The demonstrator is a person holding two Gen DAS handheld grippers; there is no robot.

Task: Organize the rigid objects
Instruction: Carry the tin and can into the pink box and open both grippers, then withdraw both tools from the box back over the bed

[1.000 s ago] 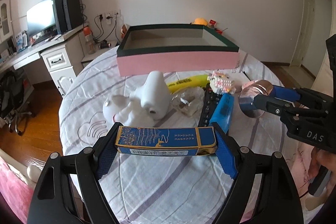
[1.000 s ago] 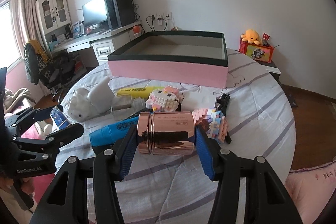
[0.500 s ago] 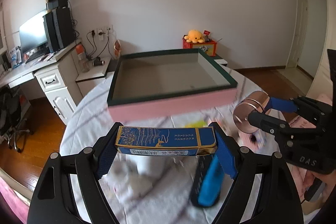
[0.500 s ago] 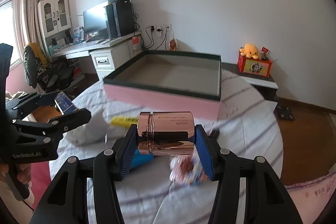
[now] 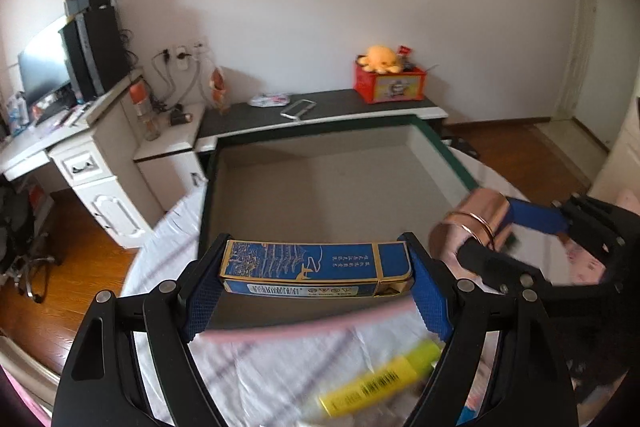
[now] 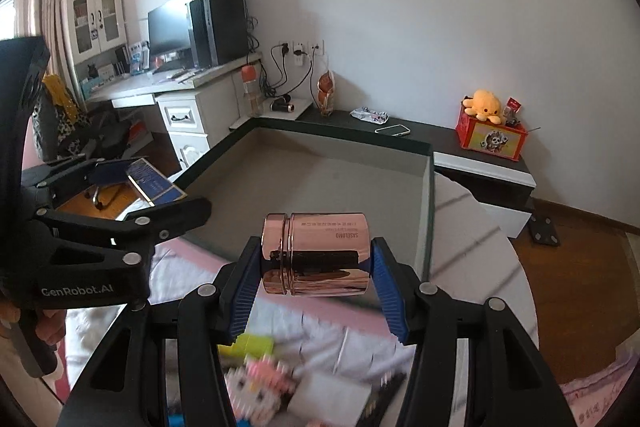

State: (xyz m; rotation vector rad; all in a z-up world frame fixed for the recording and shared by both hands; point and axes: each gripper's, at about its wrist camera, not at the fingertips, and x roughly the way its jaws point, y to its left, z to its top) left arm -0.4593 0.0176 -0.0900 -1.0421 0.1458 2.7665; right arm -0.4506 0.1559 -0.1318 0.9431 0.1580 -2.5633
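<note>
My left gripper (image 5: 316,277) is shut on a flat blue and gold box (image 5: 316,269), held level above the near wall of a large pink box with a dark green rim (image 5: 444,155). It also shows in the right wrist view (image 6: 154,185). My right gripper (image 6: 316,263) is shut on a shiny rose-gold jar (image 6: 316,259), held on its side above the same pink box (image 6: 424,207). The jar shows in the left wrist view (image 5: 476,219), at the box's right side. The box's inside (image 5: 320,195) looks bare.
On the striped cloth below lie a yellow marker (image 5: 380,383), a pink-and-white brick figure (image 6: 260,391) and other small items, blurred. A dark low shelf (image 5: 320,107) with a phone and a red toy box (image 5: 390,85) stands behind the box. A white desk (image 5: 80,155) is at left.
Both grippers have risen and moved forward with their loads, from low over the cluttered cloth to above the pink box. The table items have dropped out of the middle of both views.
</note>
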